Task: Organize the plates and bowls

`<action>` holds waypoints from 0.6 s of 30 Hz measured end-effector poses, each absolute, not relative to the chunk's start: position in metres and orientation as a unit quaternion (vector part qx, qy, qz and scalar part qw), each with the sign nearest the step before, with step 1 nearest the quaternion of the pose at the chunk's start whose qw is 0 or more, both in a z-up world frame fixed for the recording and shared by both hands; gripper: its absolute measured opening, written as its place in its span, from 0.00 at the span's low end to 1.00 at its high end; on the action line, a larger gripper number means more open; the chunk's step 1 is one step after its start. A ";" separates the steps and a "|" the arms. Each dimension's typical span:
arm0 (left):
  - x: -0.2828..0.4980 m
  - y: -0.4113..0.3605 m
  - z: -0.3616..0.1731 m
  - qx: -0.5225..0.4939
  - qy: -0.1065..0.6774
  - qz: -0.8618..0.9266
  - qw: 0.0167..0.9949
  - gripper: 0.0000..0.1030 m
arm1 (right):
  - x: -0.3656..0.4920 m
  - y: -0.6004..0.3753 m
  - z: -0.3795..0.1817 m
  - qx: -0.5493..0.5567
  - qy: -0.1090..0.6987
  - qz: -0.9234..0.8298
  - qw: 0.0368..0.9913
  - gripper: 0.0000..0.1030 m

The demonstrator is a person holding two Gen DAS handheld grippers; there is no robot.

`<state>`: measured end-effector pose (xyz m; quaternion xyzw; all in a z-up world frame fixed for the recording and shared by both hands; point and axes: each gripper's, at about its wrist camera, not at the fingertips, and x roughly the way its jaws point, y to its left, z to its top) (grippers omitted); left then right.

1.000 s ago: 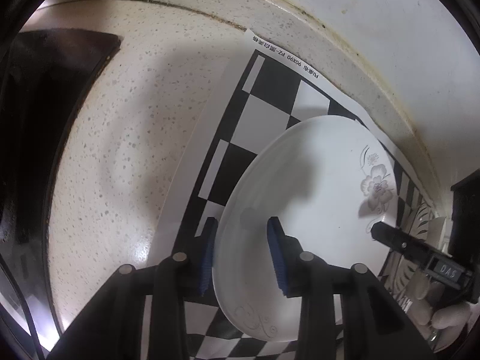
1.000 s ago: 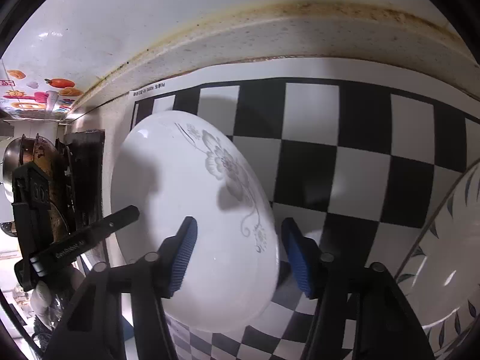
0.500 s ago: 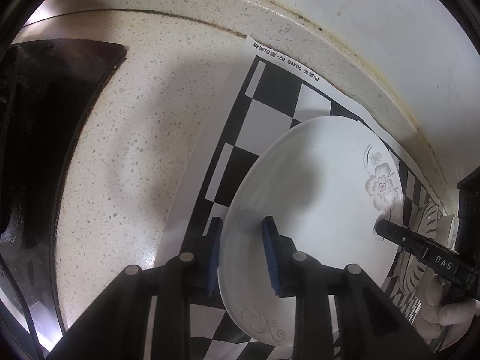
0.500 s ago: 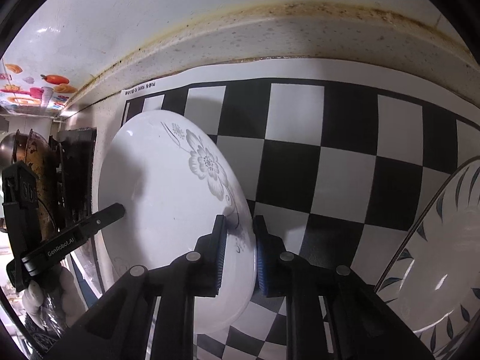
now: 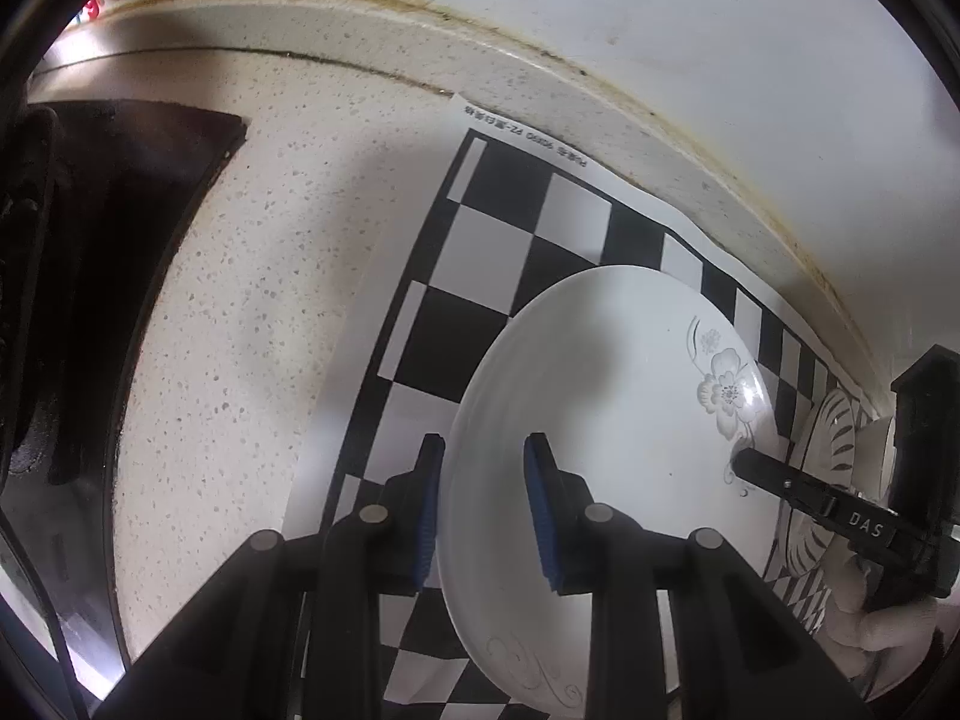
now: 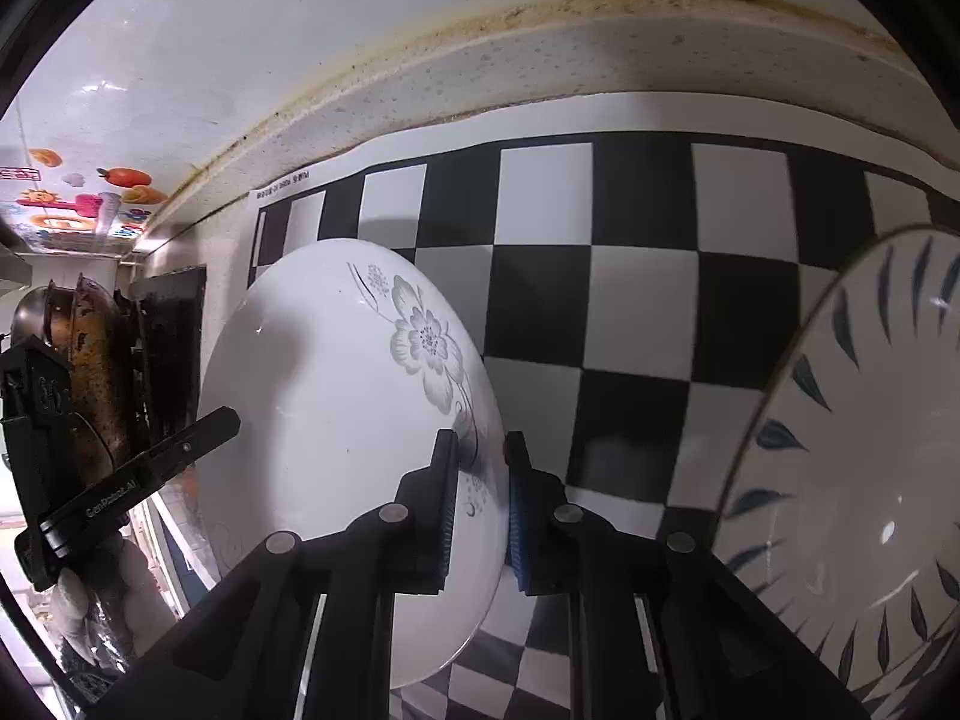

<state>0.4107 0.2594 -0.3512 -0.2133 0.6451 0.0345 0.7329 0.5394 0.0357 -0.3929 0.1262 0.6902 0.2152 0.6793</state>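
Note:
A white plate with a grey flower print [image 5: 612,420] is held above the checkered mat [image 5: 516,228] by both grippers. My left gripper [image 5: 483,510] clamps its near left rim between blue pads. My right gripper [image 6: 480,510] clamps the opposite rim; the plate shows there too [image 6: 336,408]. The right gripper's black finger shows at the plate's far edge in the left wrist view [image 5: 774,474]. The left gripper's finger shows in the right wrist view [image 6: 180,450]. A bowl with dark leaf marks [image 6: 858,480] stands at the right on the mat.
A speckled counter [image 5: 252,276] lies left of the mat, with a dark stove top [image 5: 132,192] beyond it. A grimy wall seam [image 6: 540,18] runs along the back. A brown wok [image 6: 90,360] sits on the stove. The leaf-pattern bowl also shows at the far right [image 5: 834,450].
My right gripper closed on the plate's rim, from wide open a second ago. My left gripper narrowed onto the other rim. The plate now sits higher over the mat, with more counter in view.

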 end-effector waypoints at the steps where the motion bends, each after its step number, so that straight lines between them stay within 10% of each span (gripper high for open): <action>1: 0.409 0.258 -0.350 -0.214 0.644 0.033 0.734 0.23 | 0.537 0.033 -0.390 0.128 0.688 0.216 0.681 0.16; 18: 0.370 0.212 -0.286 -0.189 0.619 -0.017 0.762 0.23 | 0.476 -0.043 -0.329 0.166 0.648 0.215 0.711 0.15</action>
